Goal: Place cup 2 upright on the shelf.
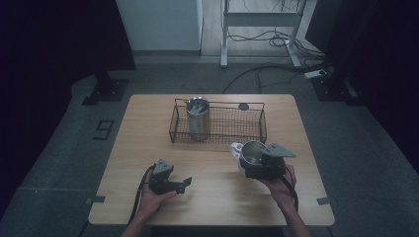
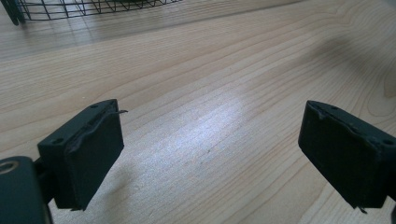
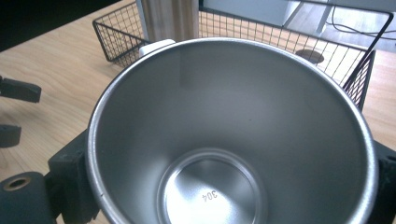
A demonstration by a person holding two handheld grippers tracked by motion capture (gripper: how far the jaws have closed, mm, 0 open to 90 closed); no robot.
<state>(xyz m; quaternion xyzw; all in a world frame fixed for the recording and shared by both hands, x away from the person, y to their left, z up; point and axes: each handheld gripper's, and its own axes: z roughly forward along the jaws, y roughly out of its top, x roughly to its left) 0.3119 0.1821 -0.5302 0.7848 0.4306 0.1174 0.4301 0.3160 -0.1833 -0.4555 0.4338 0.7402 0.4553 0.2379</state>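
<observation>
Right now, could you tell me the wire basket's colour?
Black wire basket, best seen in the high view.

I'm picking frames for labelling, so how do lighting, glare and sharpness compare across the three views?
High view: dim and bluish, surroundings nearly black, the table evenly lit. Left gripper view: bright, a soft glare patch on the wood, the left gripper jaws slightly soft. Right gripper view: the steel cup shows smooth reflections; its stamped 304 stays readable.

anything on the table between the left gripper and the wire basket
No, bare wood. In the high view the table is empty between the left gripper and the wire basket; the left gripper view shows plain tabletop beyond its open jaws.
</observation>
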